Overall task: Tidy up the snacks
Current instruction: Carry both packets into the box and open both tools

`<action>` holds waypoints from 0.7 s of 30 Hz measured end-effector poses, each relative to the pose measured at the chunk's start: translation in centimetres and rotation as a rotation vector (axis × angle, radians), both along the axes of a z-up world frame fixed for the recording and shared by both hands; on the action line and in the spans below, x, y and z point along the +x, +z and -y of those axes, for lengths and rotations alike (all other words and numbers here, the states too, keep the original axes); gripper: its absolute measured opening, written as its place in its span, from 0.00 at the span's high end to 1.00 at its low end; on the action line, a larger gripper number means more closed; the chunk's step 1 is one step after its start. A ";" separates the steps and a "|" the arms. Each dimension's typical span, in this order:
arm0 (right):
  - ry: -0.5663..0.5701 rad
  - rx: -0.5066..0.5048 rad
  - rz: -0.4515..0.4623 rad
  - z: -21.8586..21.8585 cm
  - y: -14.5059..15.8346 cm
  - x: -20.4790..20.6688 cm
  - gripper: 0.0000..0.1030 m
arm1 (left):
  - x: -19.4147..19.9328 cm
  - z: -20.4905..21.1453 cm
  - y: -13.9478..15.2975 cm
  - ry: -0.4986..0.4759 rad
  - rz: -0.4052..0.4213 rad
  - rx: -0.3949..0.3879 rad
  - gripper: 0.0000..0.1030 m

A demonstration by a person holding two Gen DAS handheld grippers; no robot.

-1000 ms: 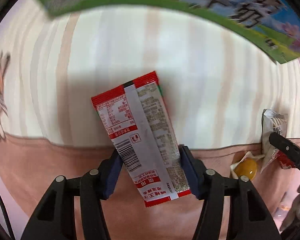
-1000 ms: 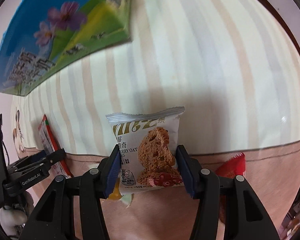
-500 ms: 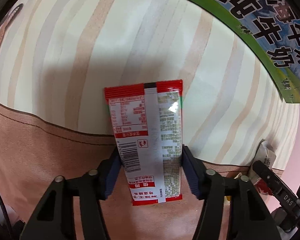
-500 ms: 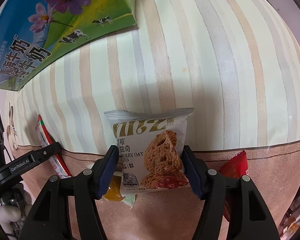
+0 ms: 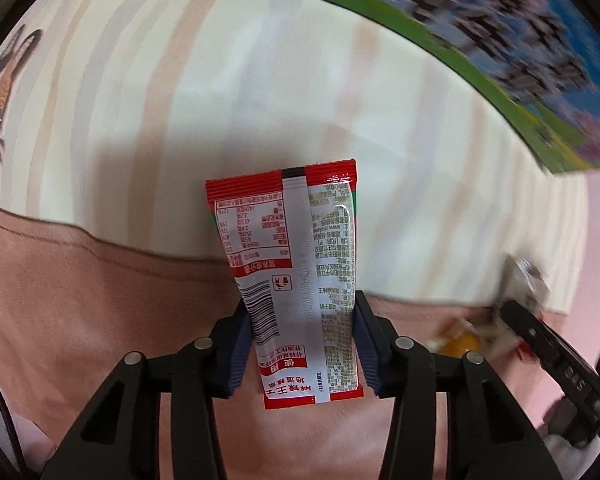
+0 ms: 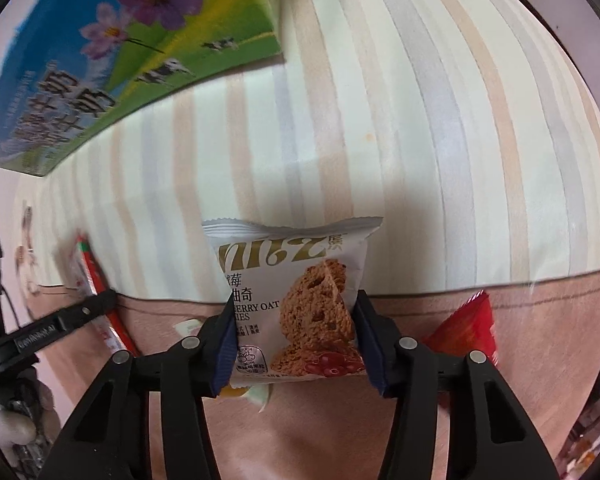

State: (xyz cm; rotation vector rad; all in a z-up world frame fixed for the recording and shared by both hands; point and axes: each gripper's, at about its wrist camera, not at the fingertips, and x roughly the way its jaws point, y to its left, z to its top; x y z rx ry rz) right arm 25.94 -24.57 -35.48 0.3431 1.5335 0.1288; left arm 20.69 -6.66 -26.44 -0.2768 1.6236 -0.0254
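My left gripper (image 5: 300, 344) is shut on a red-and-white snack sachet (image 5: 296, 272), back side up with barcode and label, held above the striped cloth. My right gripper (image 6: 296, 344) is shut on a white oat cookie packet (image 6: 300, 300) with a brown cookie picture. In the right wrist view the left gripper (image 6: 80, 312) shows at the left edge with the sachet (image 6: 96, 280) edge-on. In the left wrist view the right gripper (image 5: 548, 332) shows at the right edge with its packet (image 5: 526, 276) blurred.
A blue-and-green milk carton box (image 6: 100, 60) lies at the far side of the striped cloth (image 6: 420, 140), also in the left wrist view (image 5: 500, 40). A red snack packet (image 6: 468, 328) and a yellow-centred packet (image 5: 460, 342) lie on the pink strip (image 5: 100, 300).
Both grippers keep their packets. The left wrist view has swung, so the milk box and the right gripper have shifted in frame. The right gripper has edged closer to the milk box.
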 end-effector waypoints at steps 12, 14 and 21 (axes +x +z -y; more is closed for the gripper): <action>-0.010 0.255 0.173 -1.2 10.8 0.4 0.49 | 3.2 3.5 15.9 -0.158 0.233 -0.160 0.58; -0.013 0.288 0.234 -1.0 13.9 1.8 0.49 | 5.1 3.6 19.6 -0.194 0.309 -0.152 0.58; 0.004 0.282 0.387 -1.2 20.3 8.8 0.49 | 12.8 2.3 24.7 -0.235 0.416 -0.012 0.58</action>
